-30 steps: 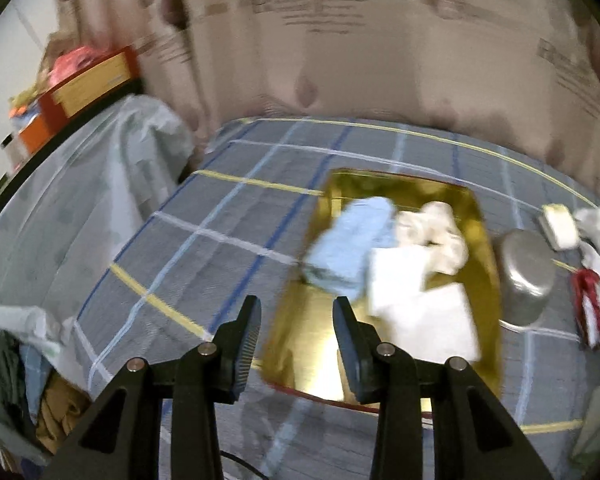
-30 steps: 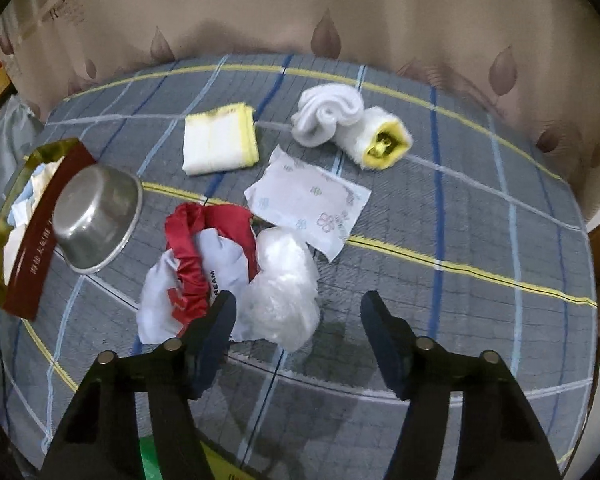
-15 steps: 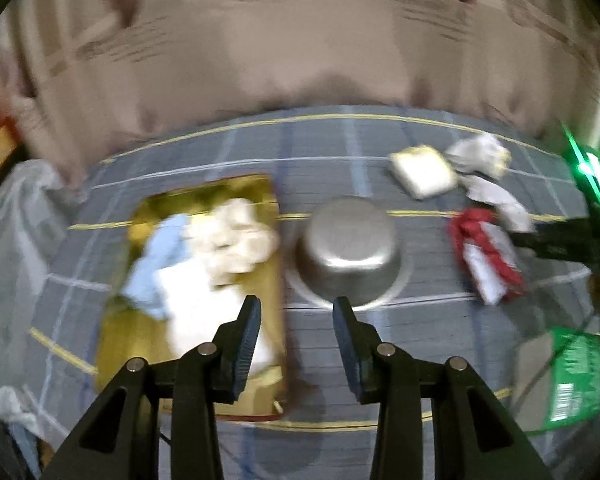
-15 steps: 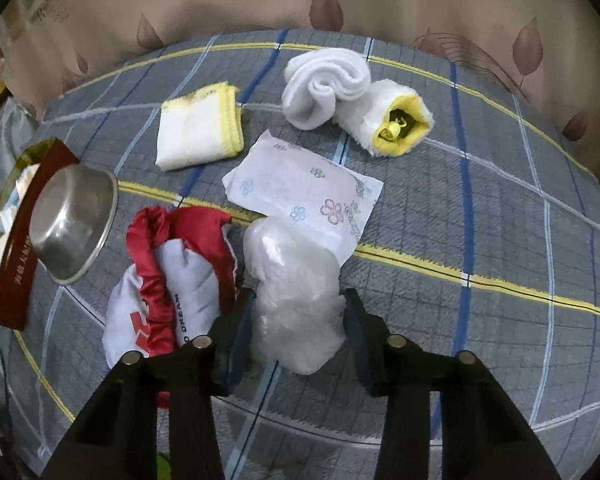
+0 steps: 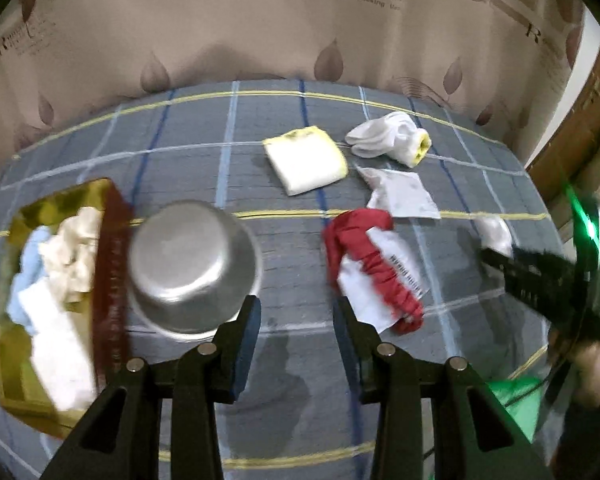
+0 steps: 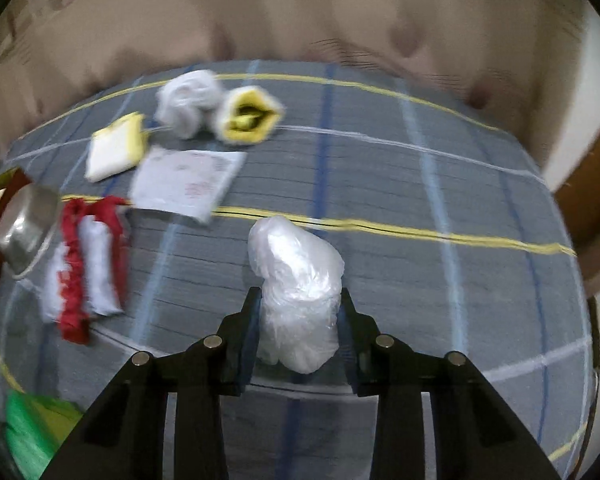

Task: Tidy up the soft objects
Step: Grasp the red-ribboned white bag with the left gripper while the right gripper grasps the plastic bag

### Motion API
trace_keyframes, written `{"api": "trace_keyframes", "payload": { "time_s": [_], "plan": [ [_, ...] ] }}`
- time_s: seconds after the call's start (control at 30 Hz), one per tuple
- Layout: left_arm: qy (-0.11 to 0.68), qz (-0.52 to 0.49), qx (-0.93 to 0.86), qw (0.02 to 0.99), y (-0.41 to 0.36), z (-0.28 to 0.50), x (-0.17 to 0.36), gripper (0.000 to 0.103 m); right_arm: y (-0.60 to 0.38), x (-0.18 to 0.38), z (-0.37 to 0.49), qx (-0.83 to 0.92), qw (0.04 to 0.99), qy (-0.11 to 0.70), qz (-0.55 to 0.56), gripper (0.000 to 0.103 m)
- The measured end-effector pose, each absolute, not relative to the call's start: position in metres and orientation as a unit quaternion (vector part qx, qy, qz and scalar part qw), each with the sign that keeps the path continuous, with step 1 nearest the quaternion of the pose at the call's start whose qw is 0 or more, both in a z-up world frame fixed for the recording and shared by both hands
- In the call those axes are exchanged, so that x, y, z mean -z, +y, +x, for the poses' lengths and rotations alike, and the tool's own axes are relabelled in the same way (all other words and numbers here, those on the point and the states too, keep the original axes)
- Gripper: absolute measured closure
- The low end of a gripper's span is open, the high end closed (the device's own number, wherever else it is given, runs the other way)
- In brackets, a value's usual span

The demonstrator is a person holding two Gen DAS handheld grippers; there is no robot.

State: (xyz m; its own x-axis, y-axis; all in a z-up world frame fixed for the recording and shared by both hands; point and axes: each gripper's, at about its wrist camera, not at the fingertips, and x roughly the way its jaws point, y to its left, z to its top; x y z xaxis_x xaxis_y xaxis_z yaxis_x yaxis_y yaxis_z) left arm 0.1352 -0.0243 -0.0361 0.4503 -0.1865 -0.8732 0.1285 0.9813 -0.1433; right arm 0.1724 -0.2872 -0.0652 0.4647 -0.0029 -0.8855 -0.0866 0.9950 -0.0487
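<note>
My right gripper point(image 6: 298, 320) is shut on a crumpled clear plastic bag point(image 6: 296, 280) and holds it above the plaid cloth; it also shows at the right of the left wrist view point(image 5: 496, 236). My left gripper point(image 5: 296, 320) is open and empty over the cloth, between an upturned steel bowl point(image 5: 192, 264) and a red-and-white cloth bag point(image 5: 376, 268). A gold tray point(image 5: 16, 384) at the left holds blue and white soft items. A folded yellow-edged towel point(image 5: 306, 164), white socks point(image 5: 384, 140) and a flat white packet point(image 5: 404, 194) lie further back.
A patterned curtain point(image 5: 300, 20) hangs behind the table. A green bag point(image 6: 36, 428) lies at the near edge. A brown wooden frame point(image 5: 580, 120) stands at the right.
My right gripper closed on the plastic bag and lifted it off the cloth. My left gripper swung right, from over the gold tray to between the bowl and the red-and-white bag.
</note>
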Motion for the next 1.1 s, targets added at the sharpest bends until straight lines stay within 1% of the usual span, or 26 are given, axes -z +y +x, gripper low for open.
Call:
{"api": "trace_keyframes", "payload": {
  "time_s": [0.07, 0.2, 0.33, 0.4, 0.47, 0.63, 0.8, 0.97, 1.03, 1.07, 1.1],
  "plan": [
    [0.521, -0.036, 0.098, 0.847, -0.035, 0.143, 0.041, 0.059, -0.294, 0.067, 0.168, -0.005, 0.864, 0.502, -0.046, 0.071],
    [0.531, -0.053, 0.121, 0.837, -0.055, 0.154, 0.05, 0.059, -0.306, 0.073, 0.163, 0.016, 0.876, 0.482, -0.03, 0.071],
    [0.531, -0.045, 0.136, 0.835, -0.076, 0.165, 0.055, 0.058, -0.308, 0.078, 0.165, 0.017, 0.881, 0.472, -0.03, 0.071],
    [0.531, -0.037, 0.145, 0.834, -0.085, 0.169, 0.057, 0.053, -0.307, 0.081, 0.164, 0.019, 0.883, 0.468, -0.034, 0.071],
    [0.538, -0.027, 0.153, 0.828, -0.095, 0.176, 0.062, 0.053, -0.308, 0.084, 0.162, 0.018, 0.883, 0.469, -0.033, 0.07],
    [0.557, -0.017, 0.144, 0.818, -0.105, 0.195, 0.081, 0.053, -0.314, 0.085, 0.162, 0.012, 0.883, 0.469, -0.009, 0.07],
    [0.57, -0.011, 0.136, 0.81, -0.105, 0.207, 0.097, 0.052, -0.314, 0.085, 0.162, 0.012, 0.883, 0.47, -0.01, 0.069],
    [0.571, 0.005, 0.144, 0.808, -0.107, 0.21, 0.099, 0.051, -0.315, 0.086, 0.162, 0.01, 0.882, 0.47, -0.007, 0.068],
    [0.566, 0.006, 0.146, 0.811, -0.105, 0.208, 0.099, 0.056, -0.314, 0.086, 0.162, 0.009, 0.882, 0.471, -0.007, 0.067],
    [0.566, 0.015, 0.141, 0.812, -0.106, 0.207, 0.099, 0.064, -0.314, 0.086, 0.162, 0.009, 0.882, 0.471, -0.007, 0.067],
    [0.565, 0.028, 0.134, 0.814, -0.106, 0.204, 0.099, 0.071, -0.315, 0.086, 0.162, 0.009, 0.882, 0.471, -0.007, 0.067]
  ]
}}
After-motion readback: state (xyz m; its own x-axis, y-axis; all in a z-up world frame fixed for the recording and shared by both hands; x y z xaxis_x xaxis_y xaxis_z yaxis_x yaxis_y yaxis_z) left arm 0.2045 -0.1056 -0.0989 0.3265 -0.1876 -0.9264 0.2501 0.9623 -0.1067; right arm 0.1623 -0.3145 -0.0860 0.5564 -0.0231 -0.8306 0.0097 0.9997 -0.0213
